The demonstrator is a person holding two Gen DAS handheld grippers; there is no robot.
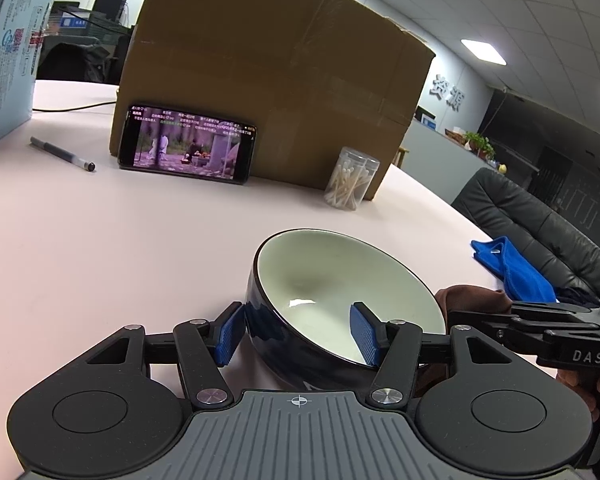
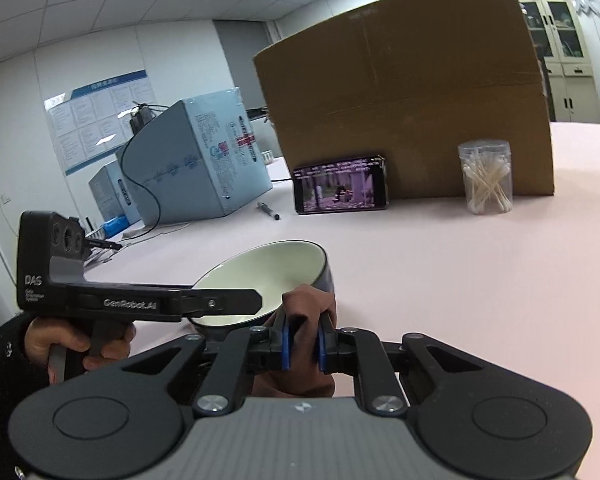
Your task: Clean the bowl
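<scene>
The pale pink tabletop [image 1: 80, 240] carried everything, with the big brown cardboard box [image 1: 276, 64] standing at its far side and the black phone [image 1: 188, 146] with its lit screen leaning against the box's near face. The clear round jar of cotton swabs [image 1: 350, 180] stood to the right of the phone, and a blue cloth [image 1: 512, 268] lay at the table's right edge.

Nearest to you was the dark blue ceramic bowl with the pale inside [image 1: 340, 292], tipped up on the tabletop. Your left gripper [image 1: 298, 332] straddled its near wall, one blue pad outside and one inside; the jaws stood wide, and I could not tell whether they truly pinched it.

Your right gripper [image 2: 302, 342] was clamped on a bunched brown rag [image 2: 306, 308], which touched the bowl's rim.

By my reading, you stood at the start of the wiping step. The next move called for a steady bowl and the rag swept round its inner wall.
</scene>
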